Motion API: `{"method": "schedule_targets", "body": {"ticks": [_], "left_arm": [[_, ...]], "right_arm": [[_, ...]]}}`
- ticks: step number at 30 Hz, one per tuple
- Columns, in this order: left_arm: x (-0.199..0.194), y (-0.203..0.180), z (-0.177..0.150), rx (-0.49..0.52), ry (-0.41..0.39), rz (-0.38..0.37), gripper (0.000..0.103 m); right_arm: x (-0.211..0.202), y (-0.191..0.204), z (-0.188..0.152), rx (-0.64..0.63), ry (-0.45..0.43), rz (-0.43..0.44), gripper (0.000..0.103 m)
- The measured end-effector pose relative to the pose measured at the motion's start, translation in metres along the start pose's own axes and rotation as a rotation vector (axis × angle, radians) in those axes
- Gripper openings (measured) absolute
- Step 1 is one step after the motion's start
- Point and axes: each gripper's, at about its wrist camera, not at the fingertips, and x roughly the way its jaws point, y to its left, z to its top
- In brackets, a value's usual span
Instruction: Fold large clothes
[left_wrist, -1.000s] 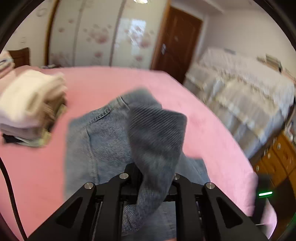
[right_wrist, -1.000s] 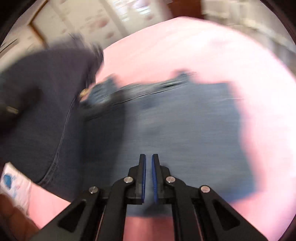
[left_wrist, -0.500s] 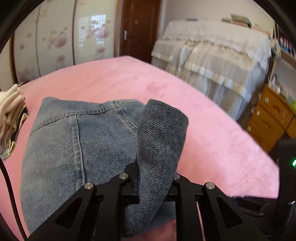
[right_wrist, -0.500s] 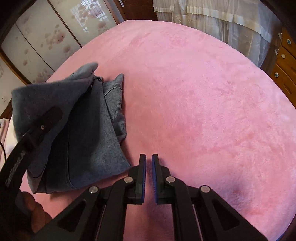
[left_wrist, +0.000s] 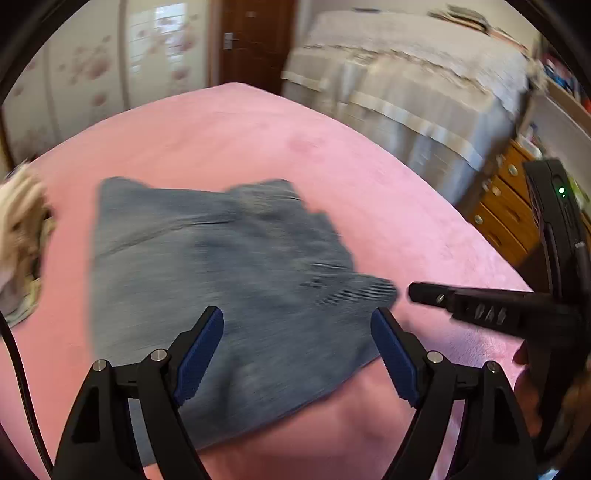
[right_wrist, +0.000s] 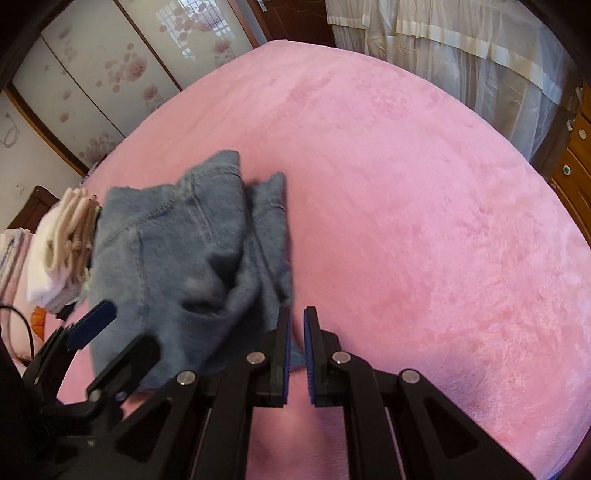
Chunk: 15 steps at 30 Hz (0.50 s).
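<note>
Jeans (left_wrist: 221, 280) folded on pink blanket (left_wrist: 258, 140) | no legible writing

Two handheld black grippers, blue-padded

The left gripper (left_wrist: 297, 338) is showing black angular fingers, blue ribbed pads (left_wrist: 199, 350), silver screws and a thin black cable at lower left of the frame; the right gripper (right_wrist: 295, 350) is showing matching black fingers, blue pads, silver screws, and a green light is glowing on its body.
</note>
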Motion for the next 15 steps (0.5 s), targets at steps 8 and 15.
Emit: {"method": "schedule_targets", "body": {"ticks": [8, 15], "left_arm": [[-0.016, 0.107, -0.022, -0.237, 0.163, 0.188, 0.083], [0.021, 0.144, -0.042, -0.389, 0.258, 0.108, 0.083]], "right_arm": [[-0.001, 0.042, 0.015, -0.062, 0.033, 0.082, 0.046], [0.04, 0.067, 0.009, -0.211, 0.13, -0.056, 0.017]]}}
